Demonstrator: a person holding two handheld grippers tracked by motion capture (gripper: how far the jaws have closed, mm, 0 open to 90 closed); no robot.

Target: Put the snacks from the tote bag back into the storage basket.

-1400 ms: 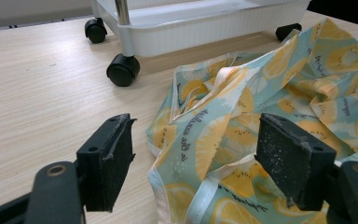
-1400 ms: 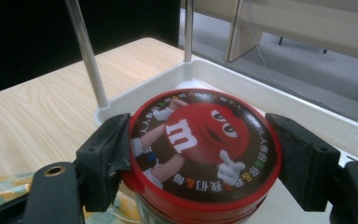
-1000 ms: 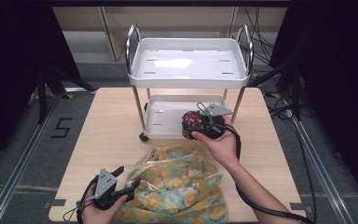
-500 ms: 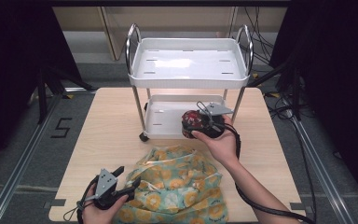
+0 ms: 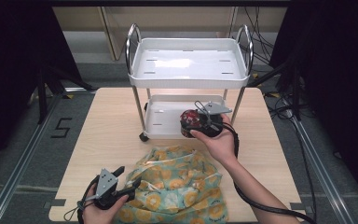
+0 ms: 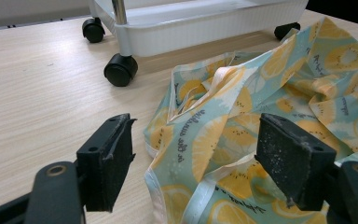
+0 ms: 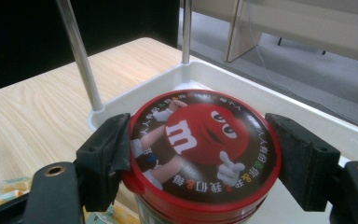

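Currently the right gripper [image 5: 201, 122] holds a red-lidded candy tub [image 7: 200, 144] over the near edge of the cart's [image 5: 189, 81] lower tray [image 5: 168, 116], jaws clamped on the lid rim at opposite sides. The tub looks rigid and fairly light; its glossy plastic lid is judged slippery, so a grip lower on the body, below the rim, would be surer than one on the lid alone. The left gripper [image 5: 121, 184] rests at the near left of the surface [image 5: 112, 121], jaws apart and straddling the edge of a soft, limp lemon-print bag [image 6: 261, 107], gripping nothing.
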